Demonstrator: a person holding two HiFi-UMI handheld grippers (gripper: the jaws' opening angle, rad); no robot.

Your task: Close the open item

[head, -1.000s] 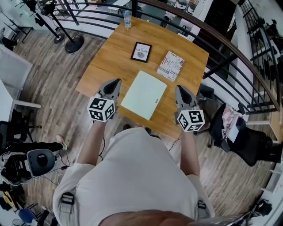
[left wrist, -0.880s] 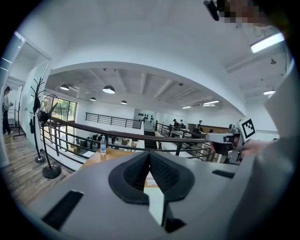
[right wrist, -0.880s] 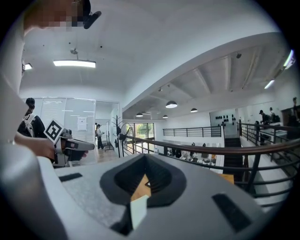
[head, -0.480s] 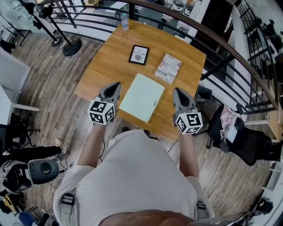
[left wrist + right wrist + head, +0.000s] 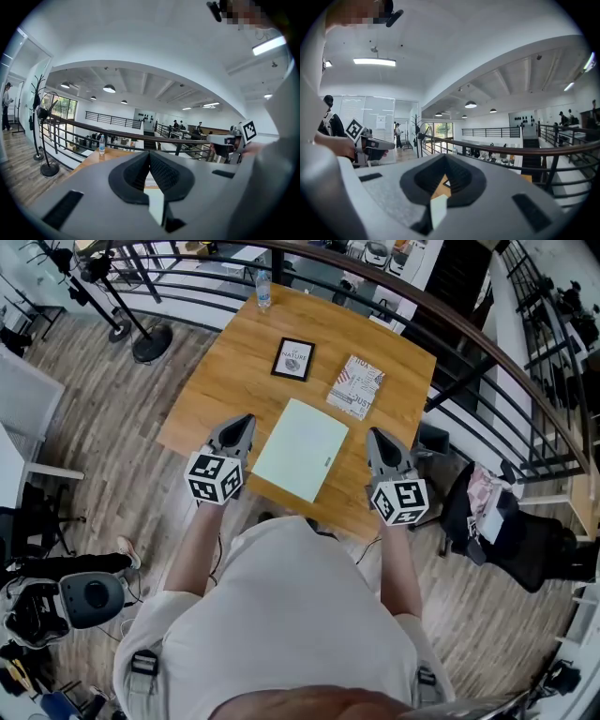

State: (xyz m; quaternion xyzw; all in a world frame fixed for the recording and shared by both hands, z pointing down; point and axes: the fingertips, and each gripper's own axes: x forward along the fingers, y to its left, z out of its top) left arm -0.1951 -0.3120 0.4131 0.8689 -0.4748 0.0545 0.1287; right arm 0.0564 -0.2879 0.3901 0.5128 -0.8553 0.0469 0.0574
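Note:
A pale green flat notebook (image 5: 301, 448) lies shut on the wooden table (image 5: 225, 362), between my two grippers. My left gripper (image 5: 246, 418) hovers at the table's near left edge, to the left of the notebook, with its jaws together and nothing in them. My right gripper (image 5: 375, 434) hangs to the notebook's right, also shut and empty. In the left gripper view the left gripper (image 5: 149, 152) shows its dark pads meeting at the tip. The right gripper view shows the same of the right gripper (image 5: 445, 157).
Farther back on the table lie a black-framed picture (image 5: 292, 359) and a red-patterned book (image 5: 356, 386). A water bottle (image 5: 263, 287) stands at the far edge. A dark railing (image 5: 487, 343) curves behind the table. A stand's round base (image 5: 153, 341) is at left, a dark bag (image 5: 511, 531) at right.
Only the head view has shifted a little. Both grippers and the things on the table stay where they were.

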